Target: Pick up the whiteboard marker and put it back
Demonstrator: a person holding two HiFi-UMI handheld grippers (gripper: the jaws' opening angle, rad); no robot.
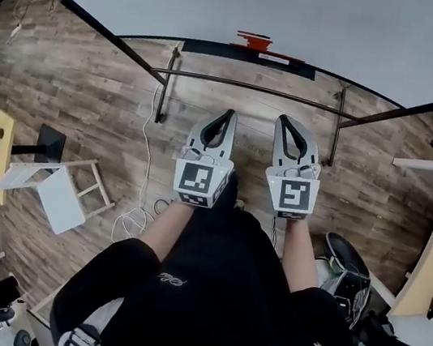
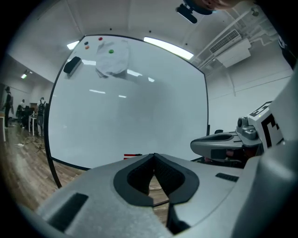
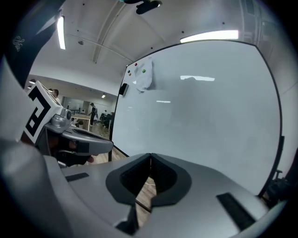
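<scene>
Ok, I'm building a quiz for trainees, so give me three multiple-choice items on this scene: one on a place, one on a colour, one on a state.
1. Where on the large white whiteboard is the black block eraser? A upper left edge; B lower right corner; C centre.
2. What colour is the small marker lying on the board's dark ledge? A green; B red; C yellow.
3. How do the left tongs and right tongs stand? A wide open; B shut, empty; C shut on the marker.
Answers: 1 A, the left gripper view shows it by the top left edge. 2 B, red shows in the head view. 3 B, each pair's tips meet with nothing between.
</scene>
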